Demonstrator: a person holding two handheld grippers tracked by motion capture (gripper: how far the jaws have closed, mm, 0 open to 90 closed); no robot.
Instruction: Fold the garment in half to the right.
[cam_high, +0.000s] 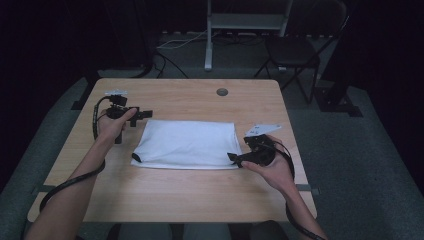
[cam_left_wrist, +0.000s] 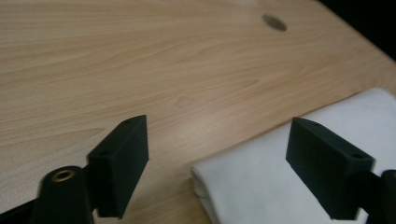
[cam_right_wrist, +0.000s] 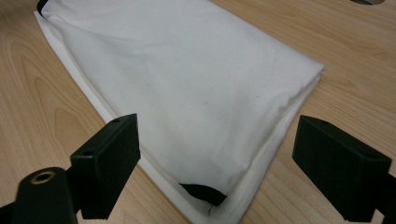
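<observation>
The right tool (cam_high: 234, 159) is nearer: its jaws stand apart, empty, straddling the near right corner of the folded white cloth (cam_high: 187, 143). The left tool (cam_high: 142, 116), jaws also apart and empty, hangs just off the cloth's far left corner. The cloth lies mid-bench, long axis running left to right between both tools. The wooden bench (cam_high: 175, 195) stands in a dark room with a chair (cam_high: 295, 52) beyond its far edge.
</observation>
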